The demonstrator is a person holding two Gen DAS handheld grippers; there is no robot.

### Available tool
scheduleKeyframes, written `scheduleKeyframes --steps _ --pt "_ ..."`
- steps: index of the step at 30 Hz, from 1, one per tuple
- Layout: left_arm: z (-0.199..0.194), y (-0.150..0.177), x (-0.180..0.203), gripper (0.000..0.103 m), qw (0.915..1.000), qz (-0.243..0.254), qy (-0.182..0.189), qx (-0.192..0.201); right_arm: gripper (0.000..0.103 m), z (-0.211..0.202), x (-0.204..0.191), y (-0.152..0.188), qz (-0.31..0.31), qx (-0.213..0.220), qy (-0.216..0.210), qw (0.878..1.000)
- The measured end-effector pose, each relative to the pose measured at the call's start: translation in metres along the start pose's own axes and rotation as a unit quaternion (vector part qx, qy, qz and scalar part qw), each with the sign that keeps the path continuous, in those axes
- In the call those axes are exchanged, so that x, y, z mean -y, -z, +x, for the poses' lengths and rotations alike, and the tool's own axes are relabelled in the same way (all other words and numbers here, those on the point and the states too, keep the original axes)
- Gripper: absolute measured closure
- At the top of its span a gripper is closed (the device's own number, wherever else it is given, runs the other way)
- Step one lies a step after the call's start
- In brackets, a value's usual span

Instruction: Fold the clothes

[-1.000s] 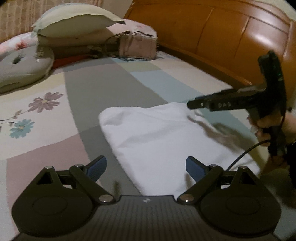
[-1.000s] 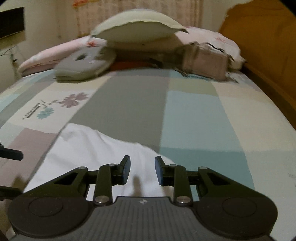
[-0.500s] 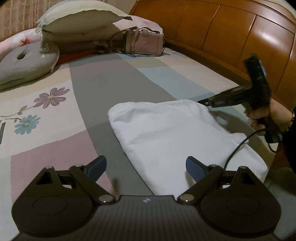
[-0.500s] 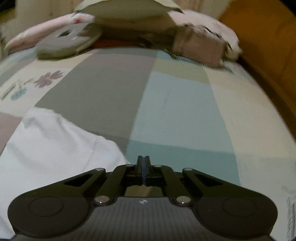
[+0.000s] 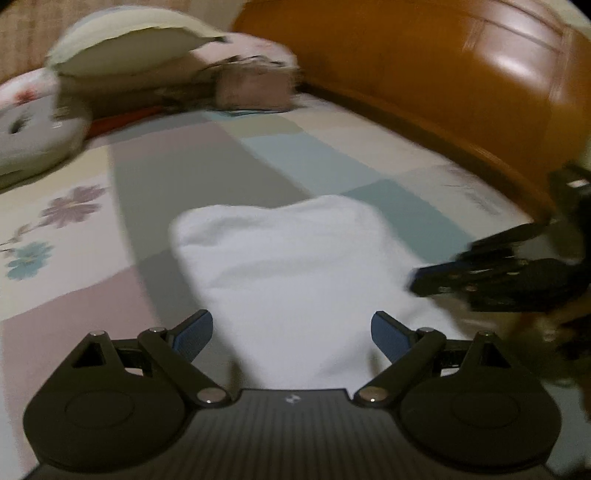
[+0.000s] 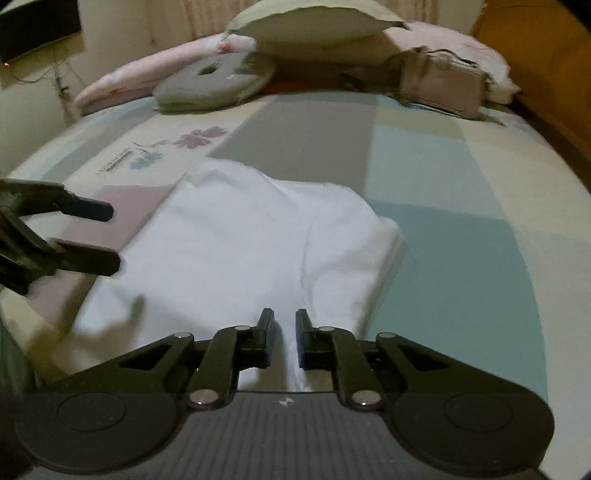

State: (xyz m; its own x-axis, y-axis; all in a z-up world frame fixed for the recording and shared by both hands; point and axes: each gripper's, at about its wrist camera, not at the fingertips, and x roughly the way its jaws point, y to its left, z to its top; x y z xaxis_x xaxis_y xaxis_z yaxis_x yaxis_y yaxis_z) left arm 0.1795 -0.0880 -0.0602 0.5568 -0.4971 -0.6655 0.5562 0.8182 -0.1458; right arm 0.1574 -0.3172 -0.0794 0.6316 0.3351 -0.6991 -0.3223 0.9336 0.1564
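Observation:
A white folded garment (image 5: 295, 258) (image 6: 240, 240) lies flat on the patchwork bedspread (image 5: 166, 177). My left gripper (image 5: 291, 325) hovers wide open over the garment's near end, with nothing between its blue pads. In the right wrist view the left gripper (image 6: 110, 236) stands at the garment's left side. My right gripper (image 6: 284, 317) is low over the garment's near right part. Its jaws are opening with a narrow gap, and the pads press on nothing. The left wrist view shows the right gripper (image 5: 417, 280) blurred at the garment's right edge, held by a hand.
Pillows (image 6: 314, 26), a grey ring cushion (image 6: 214, 85) and a pink handbag (image 6: 439, 85) sit at the far end of the bed. A wooden headboard (image 5: 443, 81) runs along the right side. A dark screen (image 6: 37, 29) hangs on the wall at far left.
The right gripper was shut over the bedspread to the garment's right; it has swung back over the garment's near part and its jaws have parted a little. The left gripper stays wide open.

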Motion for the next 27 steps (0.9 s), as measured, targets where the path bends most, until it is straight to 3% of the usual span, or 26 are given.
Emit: scheduleKeyframes --steps 6,9,11,15,18,21,23,26,27 --pt "-0.003 0.013 0.039 0.011 0.9987 0.044 0.019 -0.015 0.078 -0.029 -0.01 0.02 0.021 0.032 0.014 0.999" --pt "-0.008 0.031 0.05 0.011 0.9963 0.054 0.059 -0.031 0.074 -0.033 -0.015 0.029 0.018 0.032 0.023 0.999" --pt "-0.005 0.045 0.053 0.011 0.994 0.049 0.077 -0.061 0.072 -0.038 -0.011 0.038 0.025 0.031 0.026 0.999" --pt "-0.009 0.062 0.055 0.011 0.9923 0.054 0.066 -0.09 0.07 -0.044 -0.01 0.053 0.048 0.032 0.023 0.998" --pt "-0.027 0.052 0.061 0.011 0.9928 0.07 0.064 -0.073 0.064 -0.055 -0.015 0.055 0.048 0.047 0.015 0.998" --pt "-0.032 0.044 0.068 0.011 0.993 0.075 0.078 -0.047 0.057 -0.058 -0.021 0.054 0.041 0.059 0.006 0.997" --pt "-0.024 0.044 0.071 0.011 0.9911 0.069 0.101 -0.051 0.057 -0.055 -0.023 0.054 0.044 0.058 0.004 0.997" --pt "0.0 0.057 0.072 0.011 0.9884 0.05 0.101 -0.102 0.057 -0.051 -0.02 0.059 0.066 0.052 0.008 0.996" --pt "-0.002 0.058 0.072 0.012 0.9888 0.05 0.098 -0.101 0.057 -0.052 -0.018 0.062 0.072 0.052 0.011 0.996"
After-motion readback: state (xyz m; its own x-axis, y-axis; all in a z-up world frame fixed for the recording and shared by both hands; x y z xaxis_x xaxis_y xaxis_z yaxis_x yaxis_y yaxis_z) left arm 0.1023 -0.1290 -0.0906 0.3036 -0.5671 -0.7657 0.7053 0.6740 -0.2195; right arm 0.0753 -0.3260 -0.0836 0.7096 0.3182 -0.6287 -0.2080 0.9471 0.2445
